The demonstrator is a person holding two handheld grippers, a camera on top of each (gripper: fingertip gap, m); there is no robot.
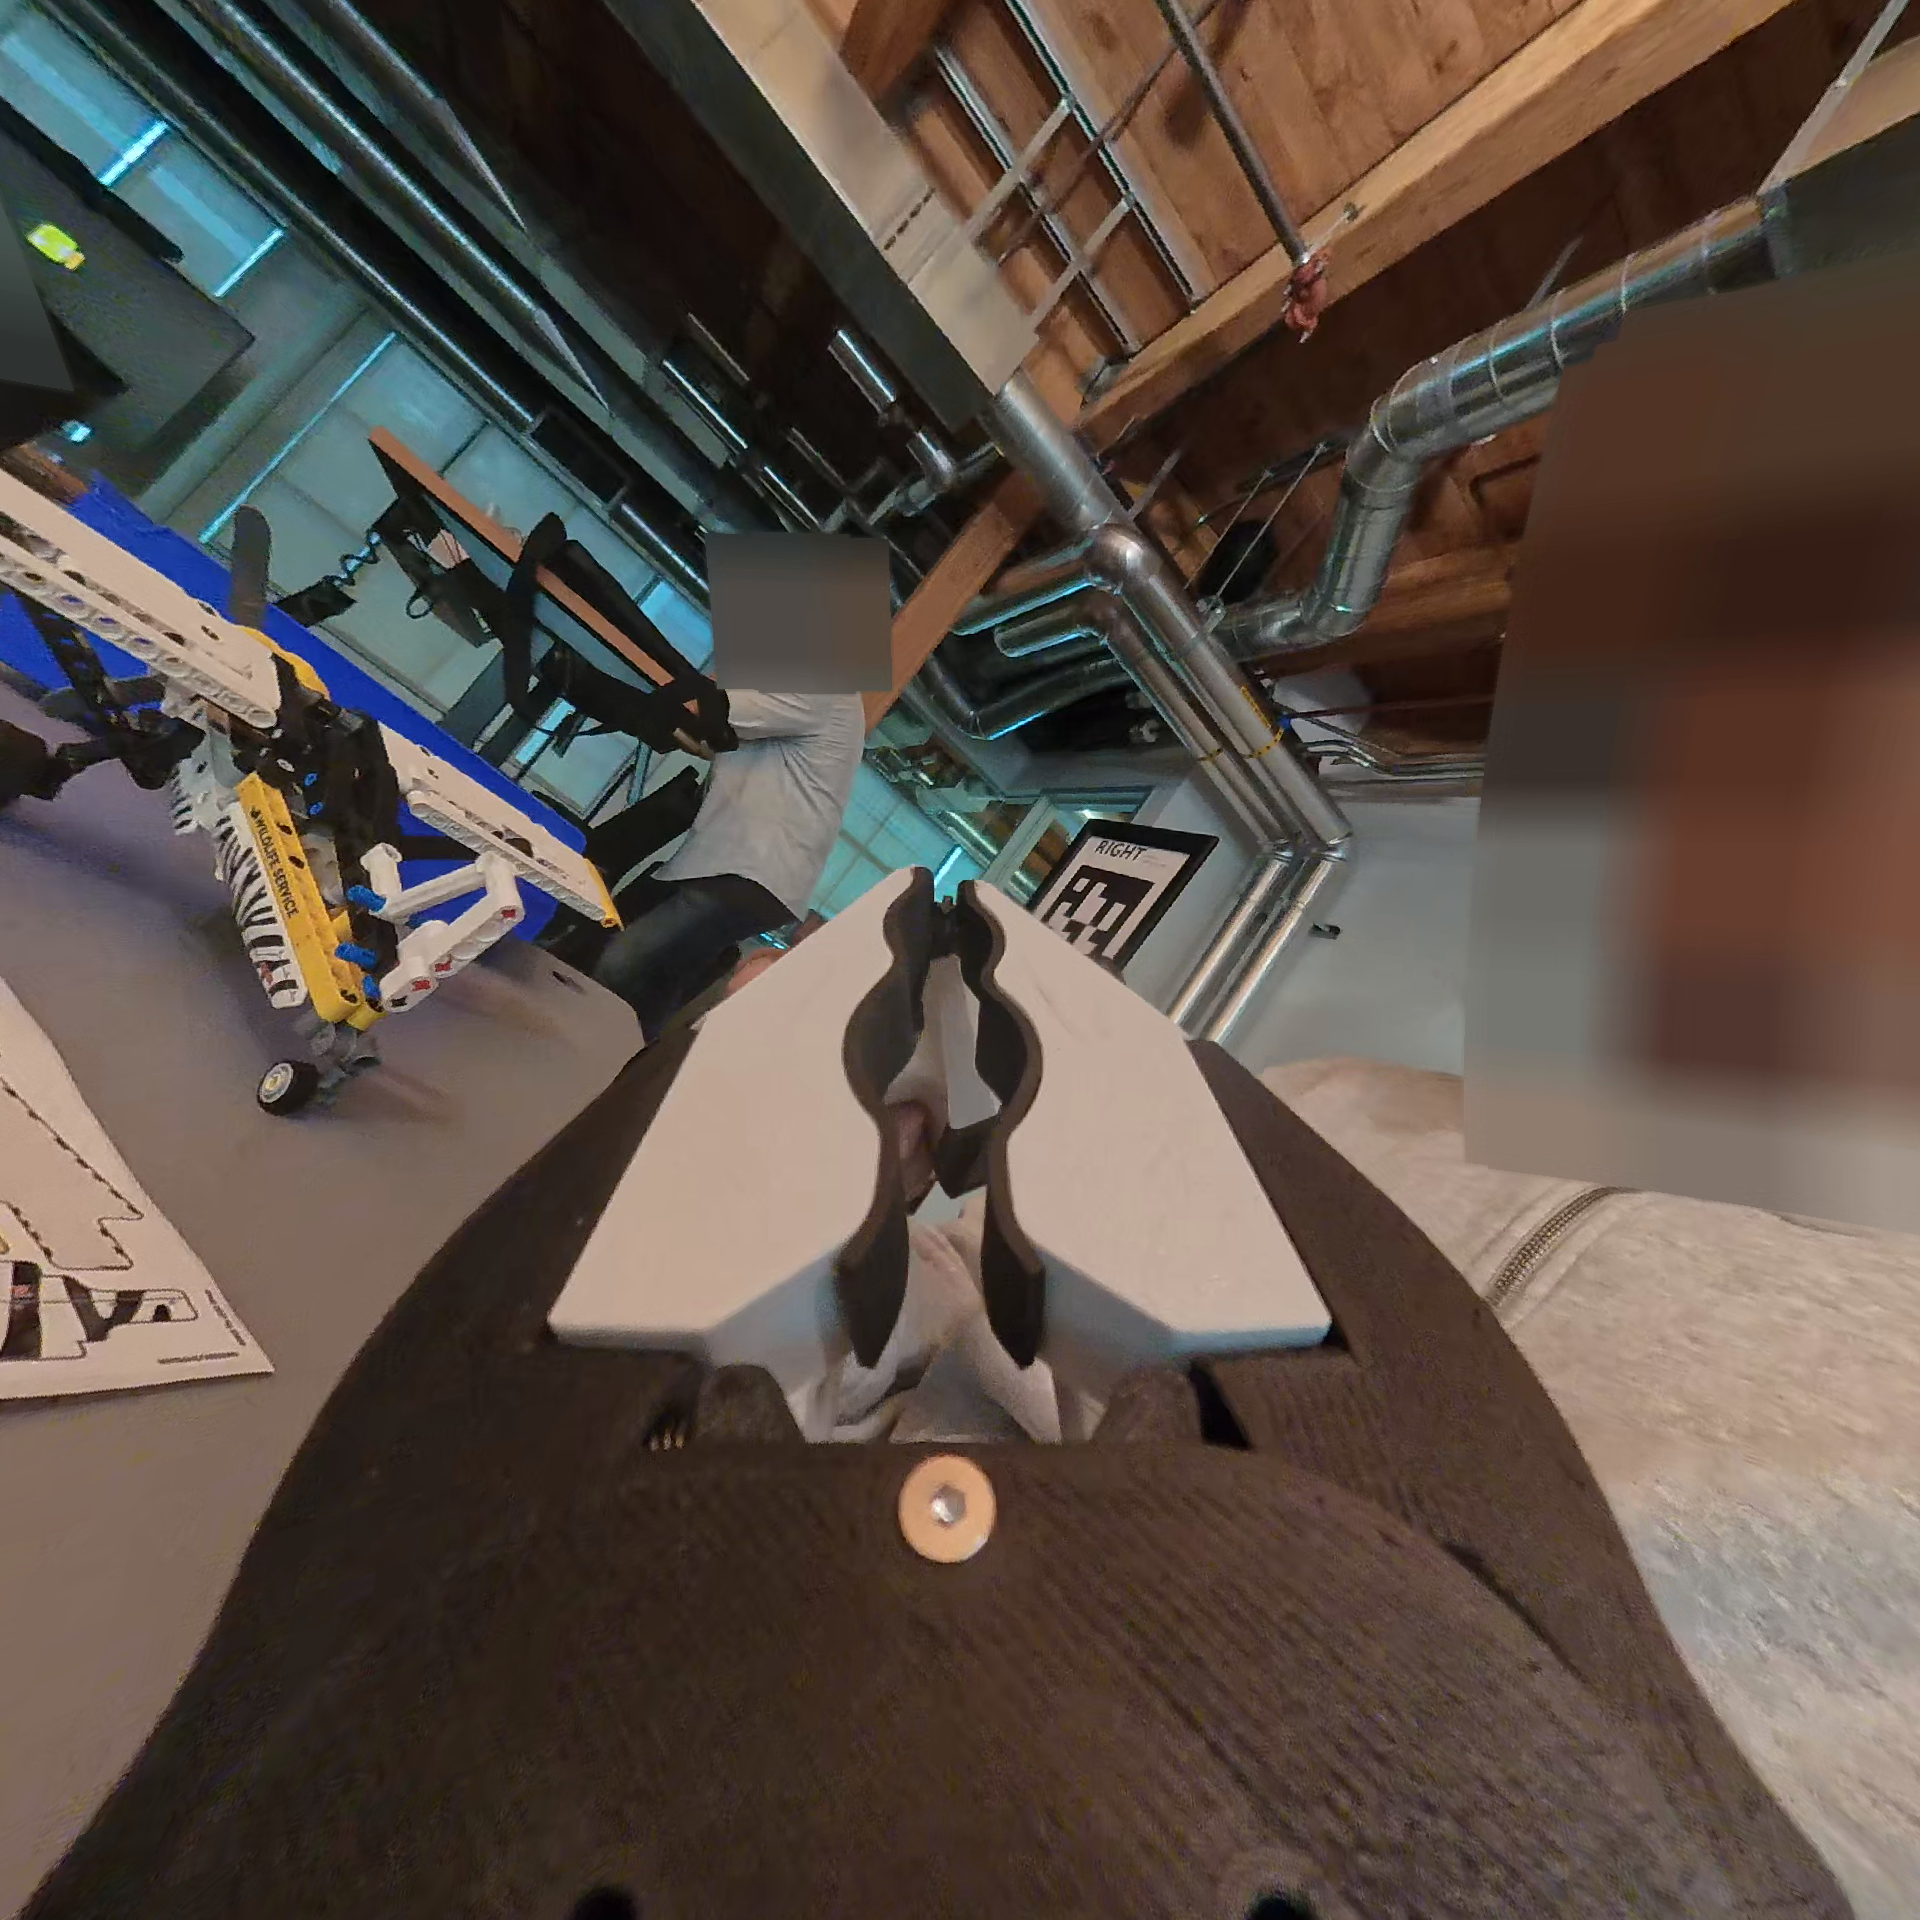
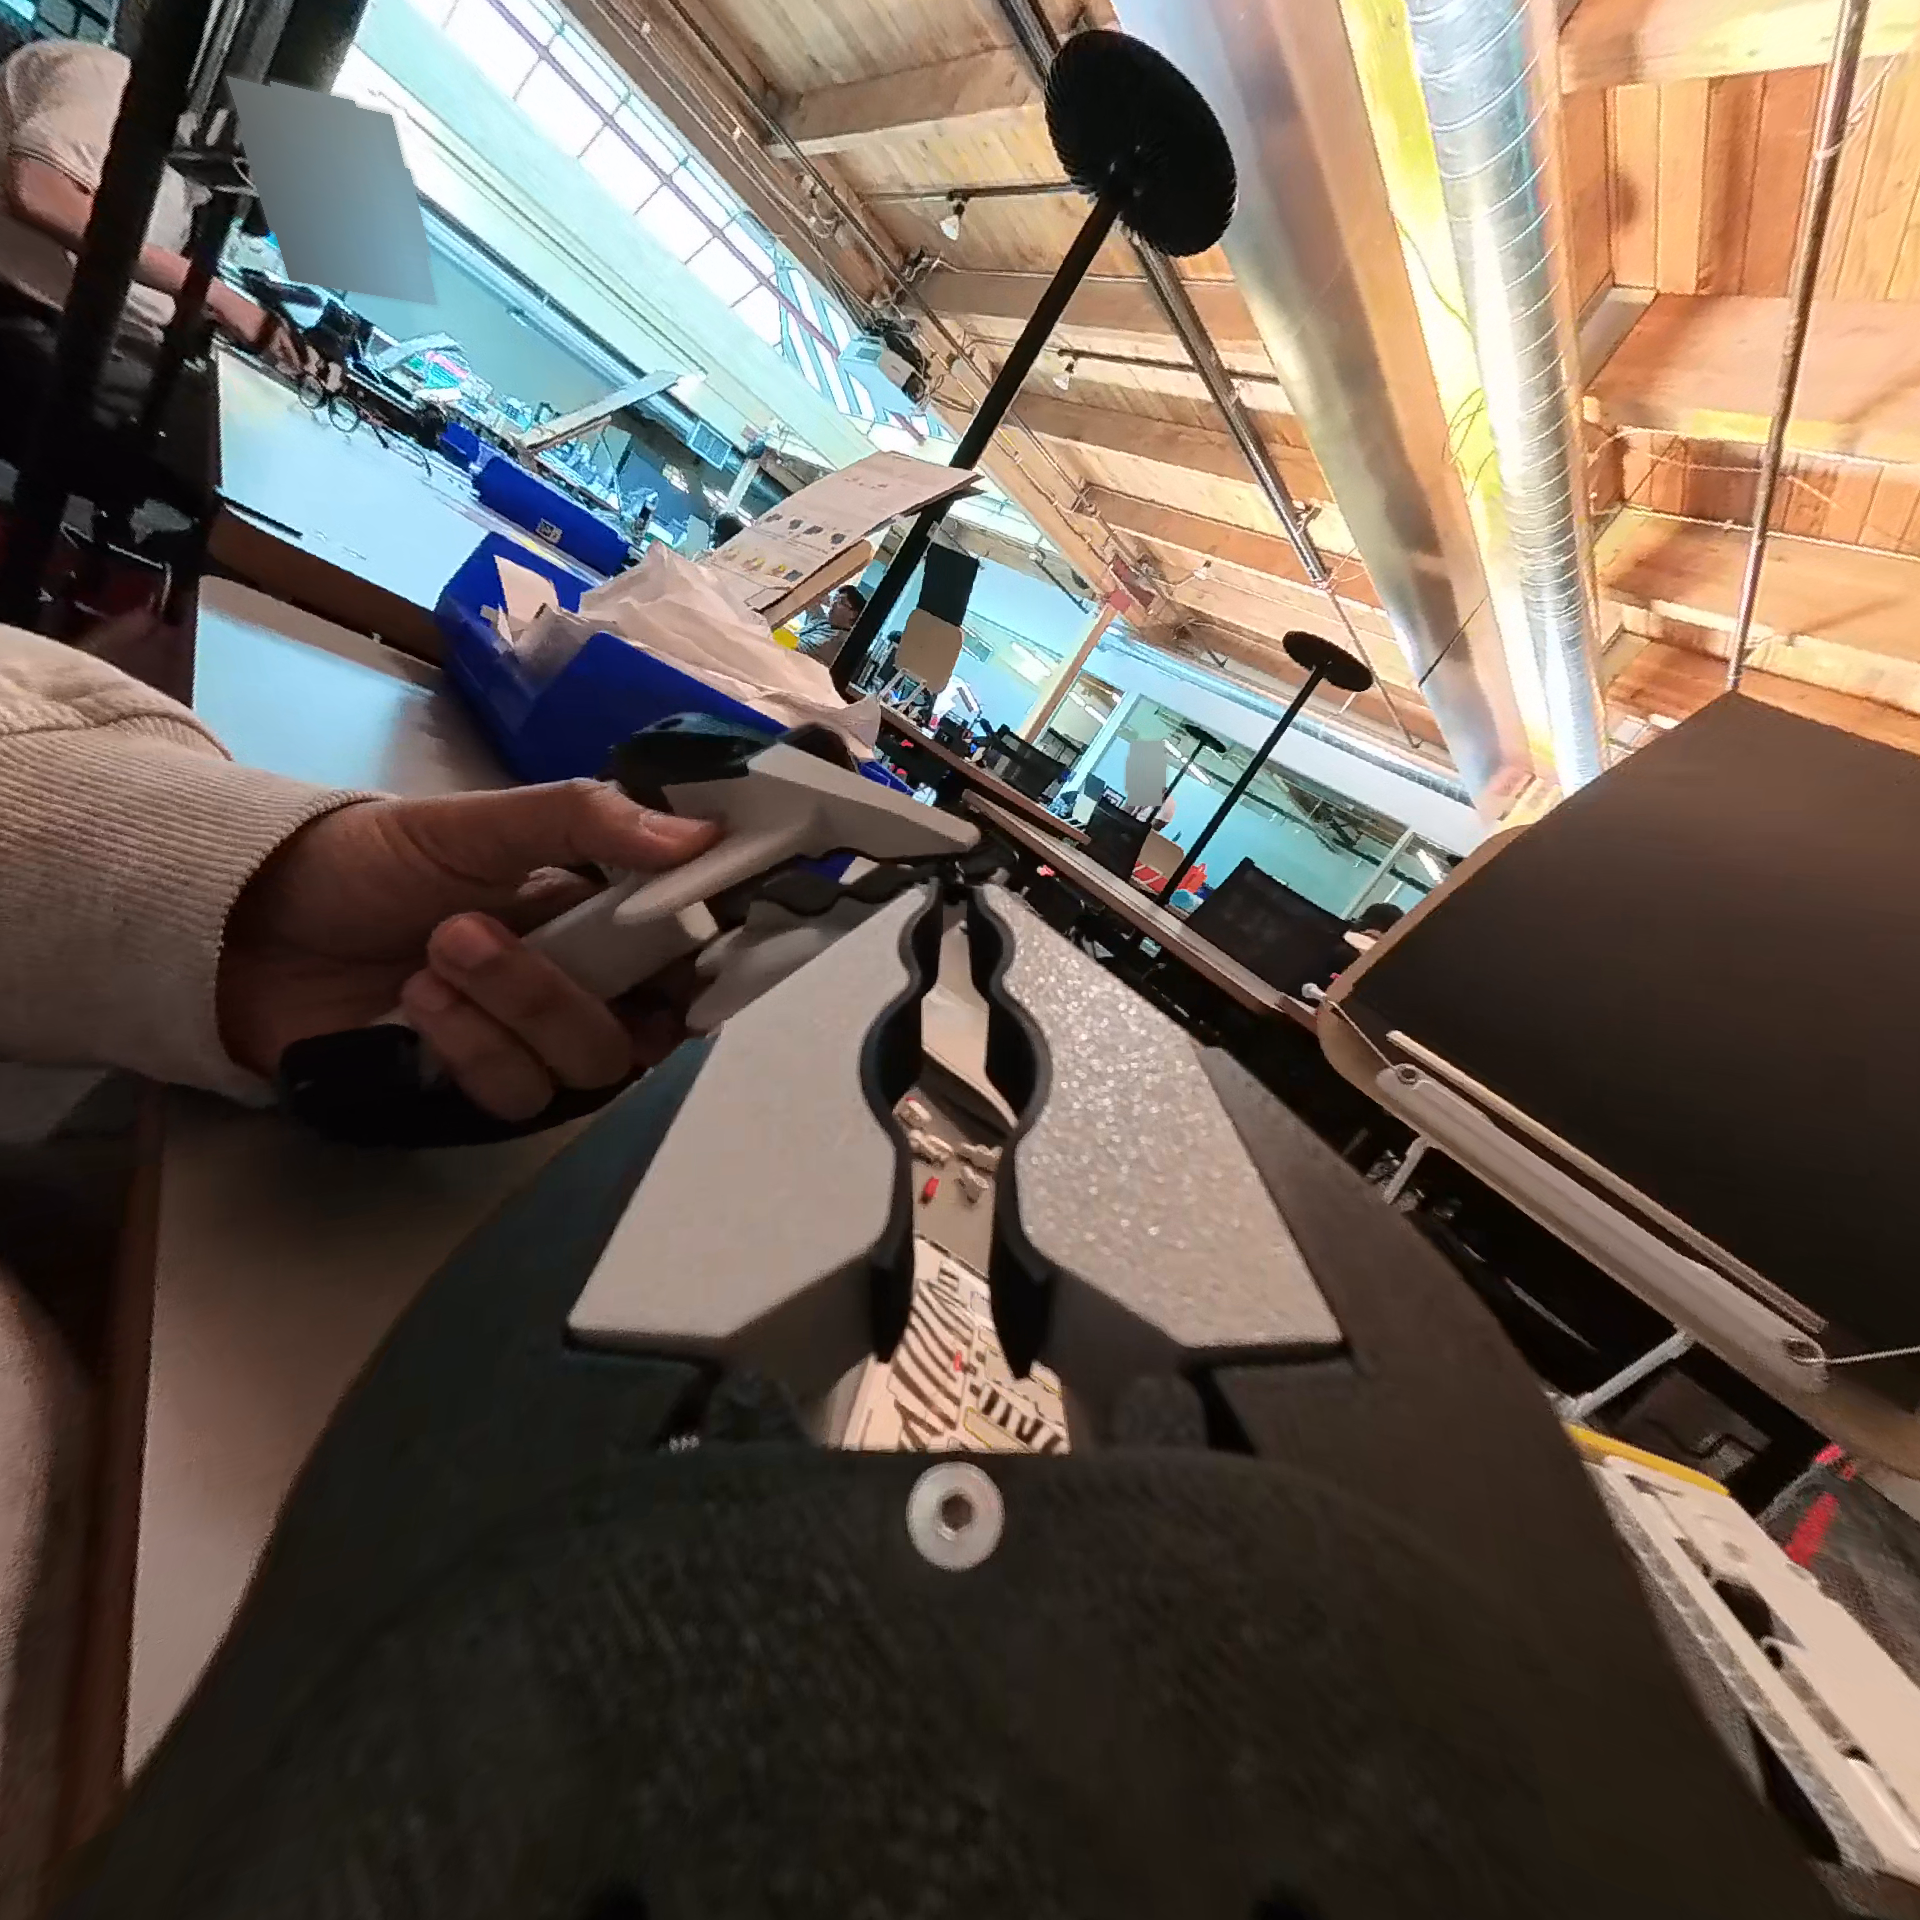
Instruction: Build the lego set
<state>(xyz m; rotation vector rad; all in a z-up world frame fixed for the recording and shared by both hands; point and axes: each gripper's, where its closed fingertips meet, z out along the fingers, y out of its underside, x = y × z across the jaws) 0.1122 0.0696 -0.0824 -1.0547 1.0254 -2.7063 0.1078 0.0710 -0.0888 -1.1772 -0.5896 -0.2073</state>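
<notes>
Lego model (image 1: 312, 842) stands on grey table (image 1: 436, 1174).

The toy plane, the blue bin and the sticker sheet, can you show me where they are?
toy plane (image 1: 272, 878): left wrist view, on its yellow body.
blue bin (image 2: 582, 696): right wrist view, on its front wall.
sticker sheet (image 1: 94, 1257): left wrist view, on the white paper.

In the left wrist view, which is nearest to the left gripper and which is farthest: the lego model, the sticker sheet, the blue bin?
Measured from the left gripper tips:
1. Lego model, on the grey table to the left.
2. Blue bin, directly behind the model, upper left.
The sticker sheet lies at the lower left, nearer the camera; against the model it is too close to call.
</notes>
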